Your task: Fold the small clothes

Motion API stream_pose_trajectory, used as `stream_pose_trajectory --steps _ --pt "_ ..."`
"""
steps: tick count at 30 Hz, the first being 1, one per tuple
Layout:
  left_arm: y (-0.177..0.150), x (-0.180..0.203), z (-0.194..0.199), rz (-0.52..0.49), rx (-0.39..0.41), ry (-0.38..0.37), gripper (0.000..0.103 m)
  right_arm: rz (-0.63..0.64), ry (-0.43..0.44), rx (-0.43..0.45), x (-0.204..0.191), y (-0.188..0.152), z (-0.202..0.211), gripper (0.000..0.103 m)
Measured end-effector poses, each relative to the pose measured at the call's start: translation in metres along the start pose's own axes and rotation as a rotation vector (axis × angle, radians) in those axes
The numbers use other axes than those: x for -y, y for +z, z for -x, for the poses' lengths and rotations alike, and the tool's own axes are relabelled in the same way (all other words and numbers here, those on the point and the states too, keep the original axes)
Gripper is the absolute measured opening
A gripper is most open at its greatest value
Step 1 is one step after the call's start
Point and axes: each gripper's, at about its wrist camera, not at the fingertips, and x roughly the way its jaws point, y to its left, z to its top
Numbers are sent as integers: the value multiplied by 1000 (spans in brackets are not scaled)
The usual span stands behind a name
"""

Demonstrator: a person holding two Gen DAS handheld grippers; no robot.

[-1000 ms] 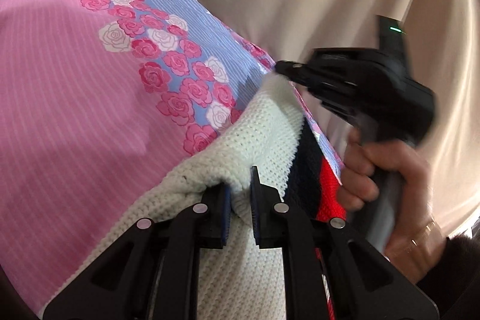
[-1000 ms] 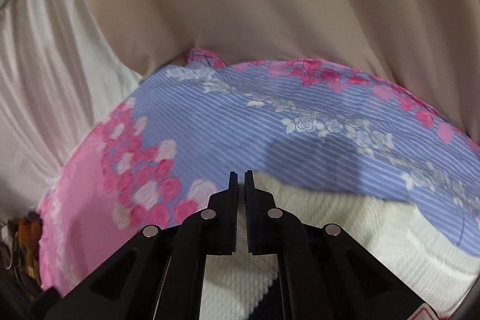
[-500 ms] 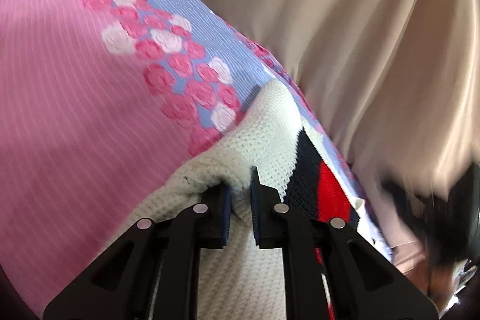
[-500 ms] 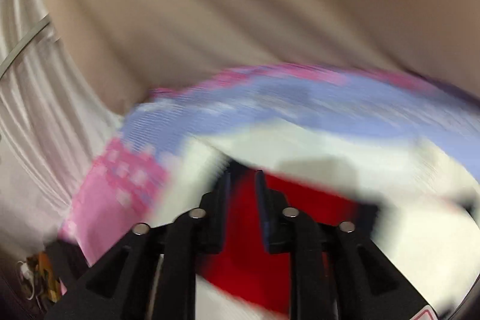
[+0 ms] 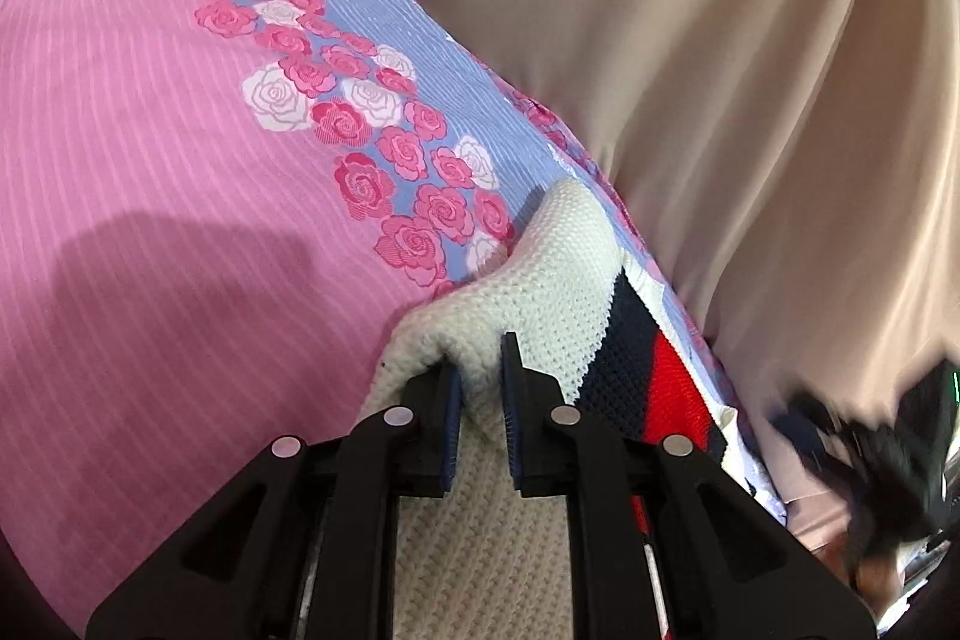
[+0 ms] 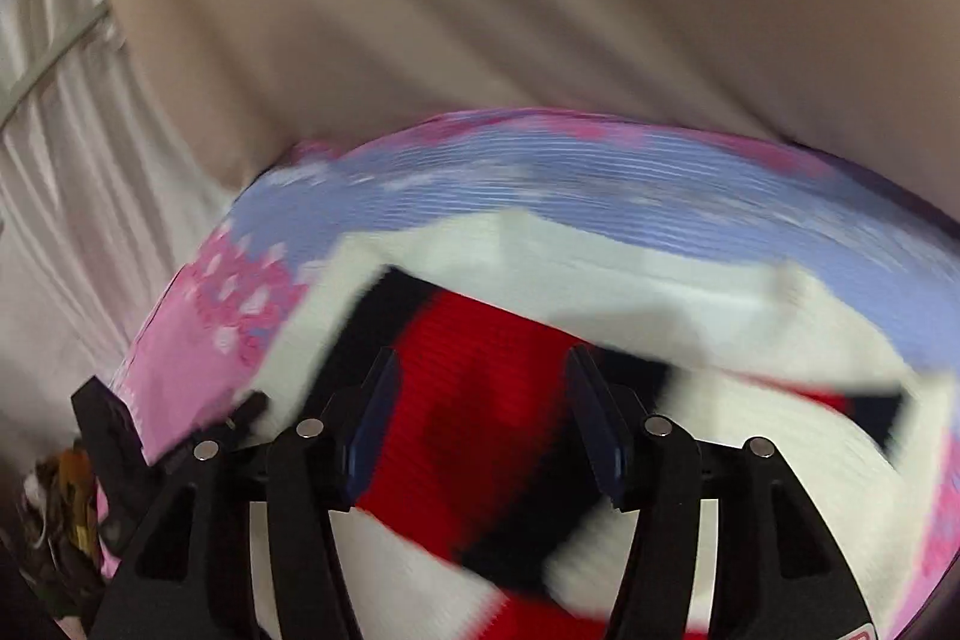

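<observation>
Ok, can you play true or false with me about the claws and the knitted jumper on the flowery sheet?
1. The left claw is pinching a fold of the cream knitted jumper with navy and red stripes. True.
2. The right claw is squeezed shut. False: its jaws are wide apart over the jumper's red patch.
3. The jumper lies on a pink and blue bedsheet printed with roses. True.
4. The curtain behind the bed is bright green. False: the beige curtain is plain.
</observation>
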Motion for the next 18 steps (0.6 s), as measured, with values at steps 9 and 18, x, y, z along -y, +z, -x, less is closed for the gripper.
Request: stream_pose_trajectory --steps 9,18 --pt "2 -9 1 37 2 -57 13 125 -15 -171 -80 48 -149 16" --pt "4 -13 -1 67 13 -72 11 183 -86 -99 -106 56 -176 13"
